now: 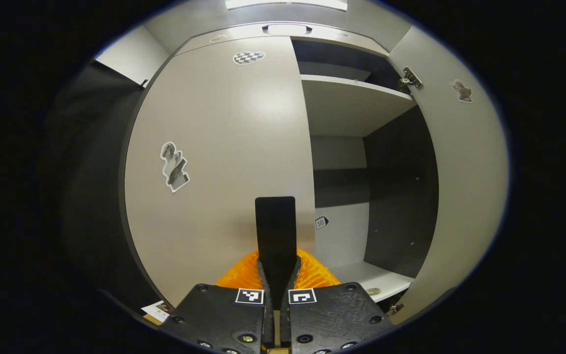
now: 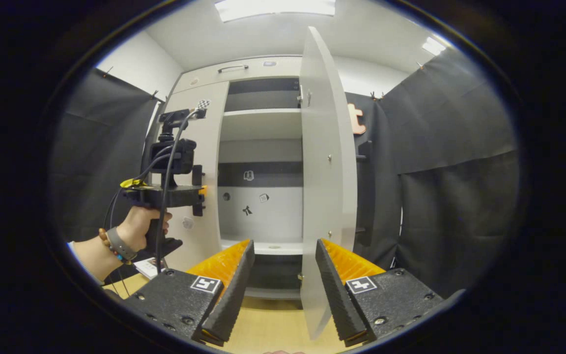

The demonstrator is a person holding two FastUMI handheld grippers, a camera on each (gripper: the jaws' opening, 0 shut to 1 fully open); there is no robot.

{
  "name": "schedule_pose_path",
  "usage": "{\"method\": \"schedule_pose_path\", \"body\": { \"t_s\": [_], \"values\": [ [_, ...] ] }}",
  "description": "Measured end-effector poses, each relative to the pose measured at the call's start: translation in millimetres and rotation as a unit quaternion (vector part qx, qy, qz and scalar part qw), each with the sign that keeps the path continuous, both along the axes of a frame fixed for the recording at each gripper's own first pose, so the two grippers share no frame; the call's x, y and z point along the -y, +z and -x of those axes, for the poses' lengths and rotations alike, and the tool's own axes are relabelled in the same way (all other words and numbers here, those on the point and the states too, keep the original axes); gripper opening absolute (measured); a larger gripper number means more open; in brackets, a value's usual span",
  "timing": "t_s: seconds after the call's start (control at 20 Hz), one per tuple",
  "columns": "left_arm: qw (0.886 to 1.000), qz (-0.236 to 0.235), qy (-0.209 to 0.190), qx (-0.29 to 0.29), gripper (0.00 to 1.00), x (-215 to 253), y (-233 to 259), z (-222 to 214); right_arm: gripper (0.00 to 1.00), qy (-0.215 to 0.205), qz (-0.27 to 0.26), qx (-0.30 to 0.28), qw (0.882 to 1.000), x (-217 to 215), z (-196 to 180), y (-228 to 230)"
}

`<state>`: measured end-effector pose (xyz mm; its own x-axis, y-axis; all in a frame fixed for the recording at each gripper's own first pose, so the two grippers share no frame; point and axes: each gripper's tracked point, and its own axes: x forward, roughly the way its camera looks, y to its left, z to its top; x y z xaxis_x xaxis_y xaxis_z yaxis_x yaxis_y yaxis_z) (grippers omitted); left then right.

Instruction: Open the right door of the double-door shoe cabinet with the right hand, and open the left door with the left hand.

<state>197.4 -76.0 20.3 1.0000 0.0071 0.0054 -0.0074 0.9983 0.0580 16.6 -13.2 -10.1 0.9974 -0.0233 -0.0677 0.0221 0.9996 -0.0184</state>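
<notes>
Left gripper view: left gripper (image 1: 276, 275) at bottom centre, fingers pinched on a dark upright handle (image 1: 275, 231) mounted near the right edge of the left door (image 1: 219, 162). Left door closed, filling the centre-left of the frame, with a checkered sticker (image 1: 248, 57) near its top and a photo sticker (image 1: 174, 166) at its left side. Right of that, cabinet interior exposed: a pale shelf (image 1: 352, 105) in the upper middle, dark side wall (image 1: 401, 191) below it, a small tag sticker (image 1: 321, 222) on the back panel. Right door (image 1: 465, 196) swung open, running down the right of the frame, hinge (image 1: 410, 77) at its top and a small sticker (image 1: 462, 91) near the upper right. Right gripper view: right gripper (image 2: 282, 275) at the bottom, fingers spread wide, nothing between the pads, lower edge of the open door just beside the right-hand finger (image 2: 334, 285). Right door (image 2: 325, 182) seen nearly edge-on, standing upright in the centre. Cabinet interior (image 2: 261, 196) left of centre, with shelf and several small stickers on the back panel. Left gripper (image 2: 198, 196) at centre left, held by a hand (image 2: 140, 228) with a wristband, its tip against the left door (image 2: 204, 162). Wooden floor (image 2: 268, 324) at bottom centre; black cloth (image 2: 450, 172) across the right side.
</notes>
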Motion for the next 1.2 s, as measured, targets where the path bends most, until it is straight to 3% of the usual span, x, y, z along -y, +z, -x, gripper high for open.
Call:
{"method": "schedule_pose_path", "body": {
  "t_s": [0.35, 1.2],
  "values": [
    [1.000, 0.002, 0.001, -0.009, 0.04, -0.2, -1.0, 6.6, 0.78, -0.006, 0.003, -0.003, 1.000, 3.9, 3.4, -1.7],
    [0.999, 0.015, -0.037, -0.003, 0.04, -29.4, 9.3, 93.9, 0.78, -0.004, -0.026, -0.003, 1.000, -4.2, 7.2, -5.2]
  ]
}}
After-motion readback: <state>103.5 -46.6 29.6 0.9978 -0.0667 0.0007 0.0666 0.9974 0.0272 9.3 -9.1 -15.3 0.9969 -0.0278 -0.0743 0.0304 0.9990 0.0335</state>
